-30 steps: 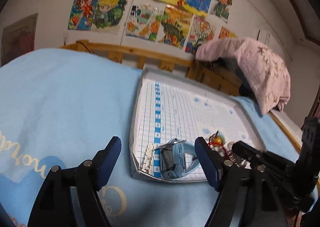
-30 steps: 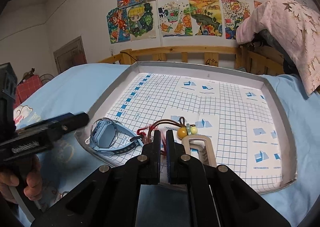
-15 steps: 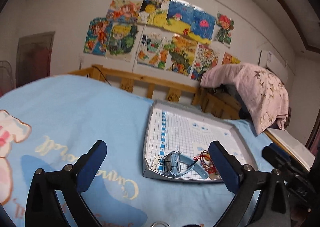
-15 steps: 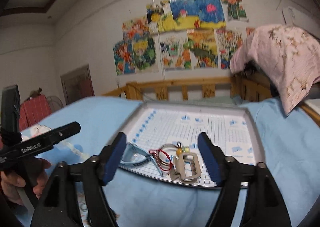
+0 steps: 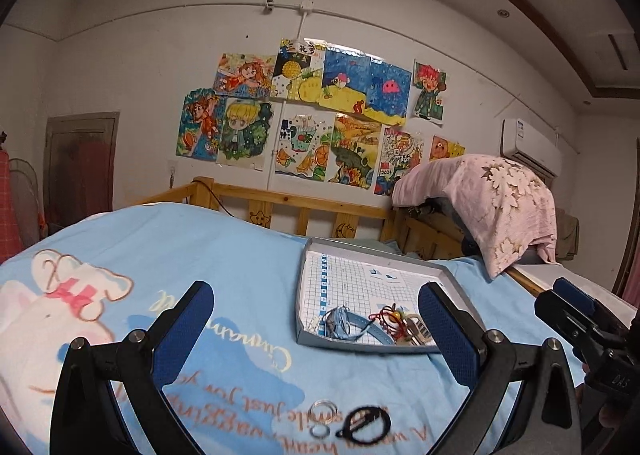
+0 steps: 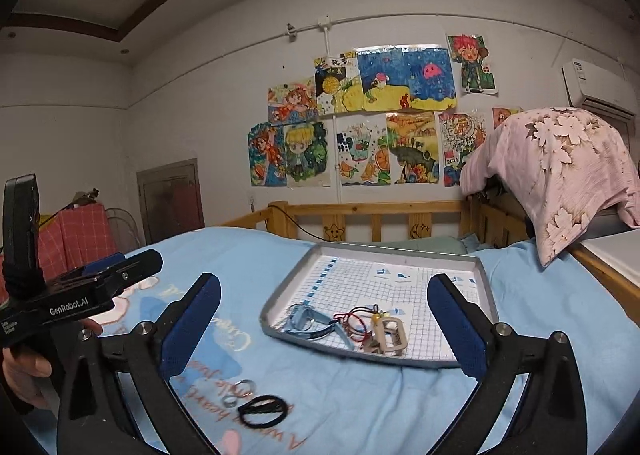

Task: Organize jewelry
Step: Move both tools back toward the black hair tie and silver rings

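Observation:
A grey tray (image 5: 306,259) (image 6: 280,289) with a grid-paper lining lies on the blue bedspread. In it are a blue watch (image 5: 344,321) (image 6: 310,321), a red cord bracelet (image 5: 386,319) (image 6: 356,321) with yellow beads, and a beige buckle (image 6: 390,337). On the bedspread nearer me lie a black hair tie (image 5: 366,425) (image 6: 262,409) and two silver rings (image 5: 322,409) (image 6: 244,389). My left gripper (image 5: 316,331) and right gripper (image 6: 324,325) are both open and empty, held back from the tray and above the rings.
A wooden bed rail (image 5: 304,207) runs behind the tray. A pink floral quilt (image 5: 496,199) hangs over the rail at the right. Drawings cover the wall (image 5: 312,111). The other gripper shows at the edge of each view (image 5: 588,331) (image 6: 72,299).
Both grippers pulled back and up from the tray. The right gripper, shut a second ago over the bracelet, opened. The hair tie and rings came into view.

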A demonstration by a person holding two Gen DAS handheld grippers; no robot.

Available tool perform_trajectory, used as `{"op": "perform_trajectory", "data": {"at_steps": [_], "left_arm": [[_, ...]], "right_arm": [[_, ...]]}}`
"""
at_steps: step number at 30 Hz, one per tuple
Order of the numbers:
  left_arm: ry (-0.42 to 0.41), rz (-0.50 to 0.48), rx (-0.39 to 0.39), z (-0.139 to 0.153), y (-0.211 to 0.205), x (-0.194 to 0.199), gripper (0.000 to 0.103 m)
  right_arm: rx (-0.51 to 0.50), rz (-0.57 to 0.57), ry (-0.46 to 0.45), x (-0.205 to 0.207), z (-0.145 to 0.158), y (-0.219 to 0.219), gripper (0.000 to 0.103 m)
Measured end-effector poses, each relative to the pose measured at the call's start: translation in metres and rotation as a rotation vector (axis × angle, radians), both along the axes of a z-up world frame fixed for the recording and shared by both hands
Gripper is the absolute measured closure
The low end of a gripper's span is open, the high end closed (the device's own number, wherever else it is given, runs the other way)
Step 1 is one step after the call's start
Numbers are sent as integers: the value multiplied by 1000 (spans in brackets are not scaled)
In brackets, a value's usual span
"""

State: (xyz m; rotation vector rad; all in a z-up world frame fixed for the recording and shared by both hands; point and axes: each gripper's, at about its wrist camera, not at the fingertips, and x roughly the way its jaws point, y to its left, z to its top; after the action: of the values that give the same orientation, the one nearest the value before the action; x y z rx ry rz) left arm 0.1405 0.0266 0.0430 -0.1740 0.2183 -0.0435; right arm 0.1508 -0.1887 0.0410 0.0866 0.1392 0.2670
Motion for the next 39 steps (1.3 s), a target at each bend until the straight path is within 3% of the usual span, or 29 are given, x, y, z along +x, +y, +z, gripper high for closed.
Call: {"op": "perform_trajectory", "data": {"at_steps": [6, 15, 26, 33, 39], "left_arm": [[-1, 11, 25, 4, 5, -51, 0], [47, 53, 24, -3, 20, -112, 0], [74, 45, 50, -19, 36, -124, 0], [44, 27, 104, 4, 37, -128, 0], [35, -26, 132, 29, 40, -115, 0]], "right_arm": [[-18, -2, -1, -41, 5, 9, 1], [-15, -11, 87, -91, -1, 10, 1], [-66, 5, 163, -106, -19, 6, 1], [-86, 47, 231, -101, -7, 6, 1], [-110, 61, 274, -89, 21, -2, 1]]}}
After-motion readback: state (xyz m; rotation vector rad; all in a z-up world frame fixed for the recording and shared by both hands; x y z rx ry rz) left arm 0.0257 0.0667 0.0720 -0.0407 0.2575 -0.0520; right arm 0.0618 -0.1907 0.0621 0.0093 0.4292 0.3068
